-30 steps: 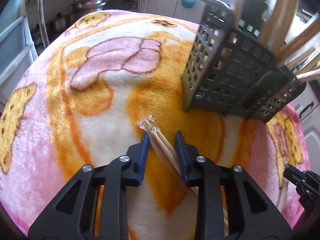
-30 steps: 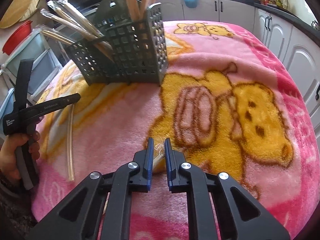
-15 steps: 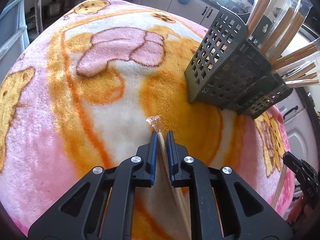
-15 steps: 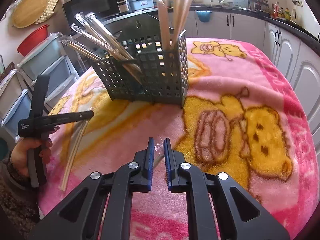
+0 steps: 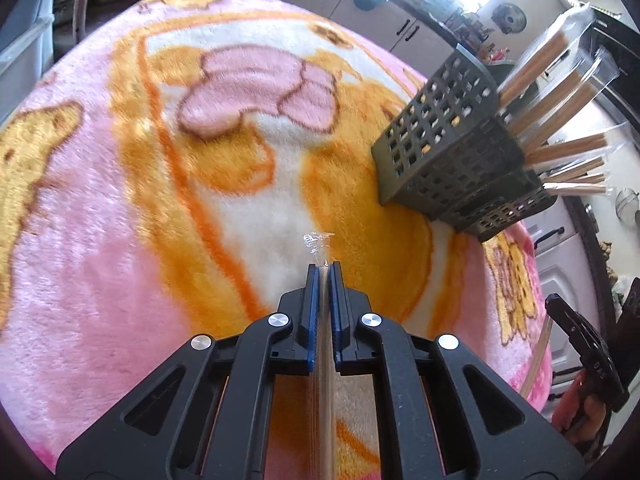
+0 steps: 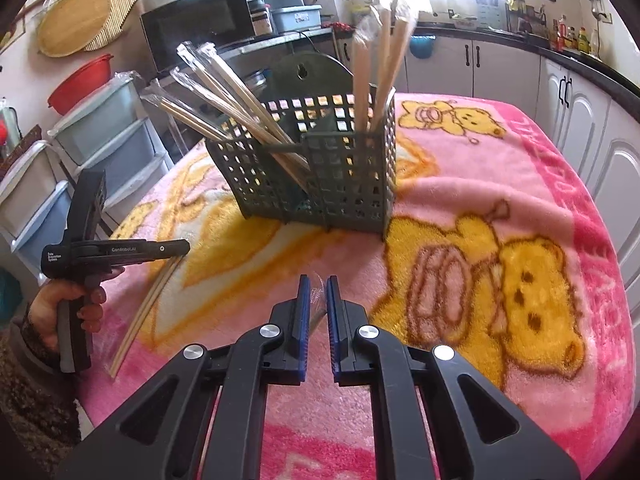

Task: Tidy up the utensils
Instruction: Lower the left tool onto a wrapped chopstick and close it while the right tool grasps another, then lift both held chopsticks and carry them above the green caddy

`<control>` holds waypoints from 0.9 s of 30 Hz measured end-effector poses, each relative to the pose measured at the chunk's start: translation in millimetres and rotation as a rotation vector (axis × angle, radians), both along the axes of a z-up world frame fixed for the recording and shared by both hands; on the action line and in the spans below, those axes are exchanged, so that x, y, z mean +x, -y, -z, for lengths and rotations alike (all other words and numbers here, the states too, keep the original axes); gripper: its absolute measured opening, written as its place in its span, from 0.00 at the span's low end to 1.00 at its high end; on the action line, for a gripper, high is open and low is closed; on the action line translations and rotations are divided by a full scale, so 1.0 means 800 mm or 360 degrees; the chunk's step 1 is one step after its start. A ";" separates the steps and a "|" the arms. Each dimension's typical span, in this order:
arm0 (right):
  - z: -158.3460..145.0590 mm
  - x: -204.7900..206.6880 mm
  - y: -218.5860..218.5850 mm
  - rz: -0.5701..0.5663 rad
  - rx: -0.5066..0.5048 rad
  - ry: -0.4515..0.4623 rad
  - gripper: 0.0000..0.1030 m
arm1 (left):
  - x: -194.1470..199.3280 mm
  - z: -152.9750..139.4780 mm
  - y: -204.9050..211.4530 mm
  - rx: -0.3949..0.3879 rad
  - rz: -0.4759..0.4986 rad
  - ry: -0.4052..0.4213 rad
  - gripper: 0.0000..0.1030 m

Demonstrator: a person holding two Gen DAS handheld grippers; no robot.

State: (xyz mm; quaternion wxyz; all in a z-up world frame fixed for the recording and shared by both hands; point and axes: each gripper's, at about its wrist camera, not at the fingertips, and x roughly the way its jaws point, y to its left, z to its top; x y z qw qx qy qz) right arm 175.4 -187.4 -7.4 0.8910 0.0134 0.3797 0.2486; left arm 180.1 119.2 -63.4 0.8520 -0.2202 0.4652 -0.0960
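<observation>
My left gripper (image 5: 324, 270) is shut on a wrapped pair of chopsticks (image 5: 325, 380) and holds it above the blanket; the clear wrapper tip (image 5: 316, 246) sticks out past the fingertips. In the right wrist view the left gripper (image 6: 176, 247) holds those chopsticks (image 6: 144, 312) hanging down. My right gripper (image 6: 316, 284) is shut on another wrapped chopstick pair (image 6: 317, 300), only its wrapper end showing. The dark grey slotted utensil basket (image 6: 332, 184) stands ahead with several wrapped chopsticks (image 6: 224, 96) in it. It also shows in the left wrist view (image 5: 452, 160), far right.
A pink and orange bear-print blanket (image 6: 500, 208) covers the table. Plastic drawers (image 6: 80, 148) stand beyond the table's left edge, a microwave (image 6: 196, 32) behind the basket. White cabinets (image 6: 592, 120) line the right side.
Both grippers rose off the blanket with their chopsticks. The left jaws closed on its pair a second ago and the pair has turned in line with the fingers. The basket now looks upright.
</observation>
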 end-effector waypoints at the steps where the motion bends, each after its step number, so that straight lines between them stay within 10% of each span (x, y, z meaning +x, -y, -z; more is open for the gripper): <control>1: -0.003 -0.001 -0.001 -0.0004 0.0001 0.0010 0.08 | -0.004 -0.008 -0.004 -0.0005 -0.0007 0.0032 0.03; 27: -0.134 -0.020 -0.005 -0.0052 0.0136 0.0511 0.03 | -0.046 -0.249 0.049 0.0156 -0.0149 0.0968 0.03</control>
